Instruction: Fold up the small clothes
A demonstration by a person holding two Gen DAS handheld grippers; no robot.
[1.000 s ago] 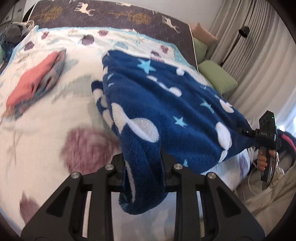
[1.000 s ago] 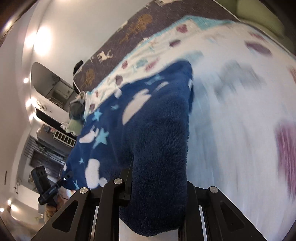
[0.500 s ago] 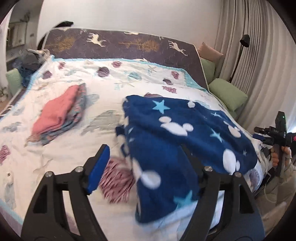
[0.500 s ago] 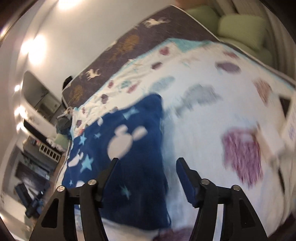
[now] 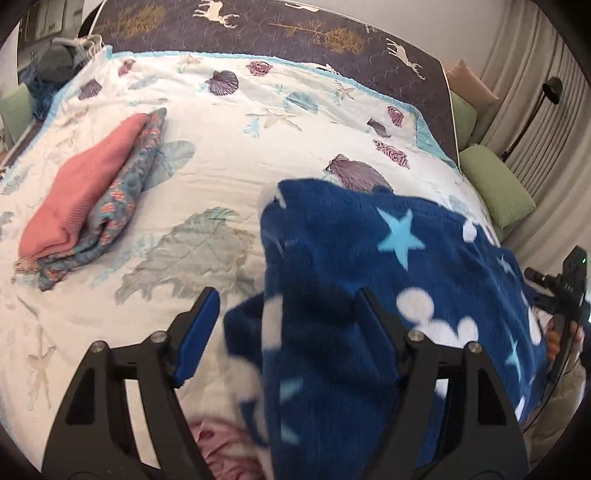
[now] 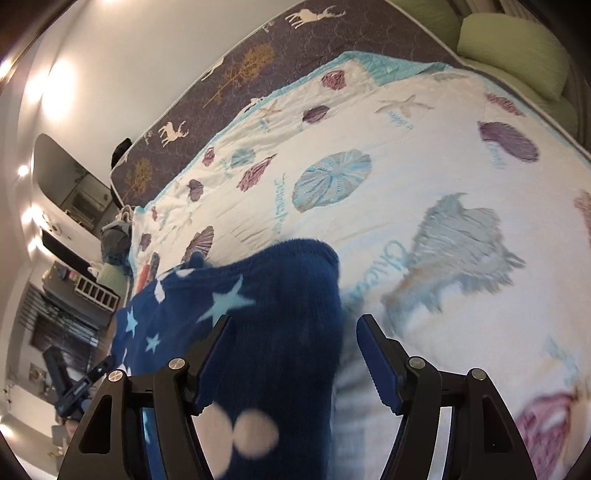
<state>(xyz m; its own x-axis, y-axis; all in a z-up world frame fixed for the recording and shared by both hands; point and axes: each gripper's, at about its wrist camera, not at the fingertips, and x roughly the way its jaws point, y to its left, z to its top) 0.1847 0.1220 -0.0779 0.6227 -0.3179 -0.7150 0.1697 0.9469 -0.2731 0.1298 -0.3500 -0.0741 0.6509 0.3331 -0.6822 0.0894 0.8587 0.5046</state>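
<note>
A dark blue fleece garment [image 5: 369,251] with stars and white dots lies folded on the shell-print bedspread [image 5: 221,147]. My left gripper [image 5: 290,325] hovers over its near left corner. Its jaws are closing, with fleece between them beside the right finger; the left pad [image 5: 199,332] is bare. My right gripper [image 6: 291,350] is open over the opposite corner of the fleece [image 6: 258,295], and its right pad [image 6: 376,358] is clear of the cloth. In the left wrist view, a hand holds the right gripper [image 5: 565,291] at the far right.
A folded pink and floral stack [image 5: 85,206] lies at the left of the bed. A dark deer-print headboard [image 5: 295,33] runs along the back. Green cushions [image 5: 495,184] and a floor lamp [image 5: 550,88] stand at the right. A clothes pile [image 5: 55,62] sits far left.
Both grippers were shut on the lifted fleece a second ago. They opened and let it go, and it now lies on the bed. Both views have since moved in over its corners.
</note>
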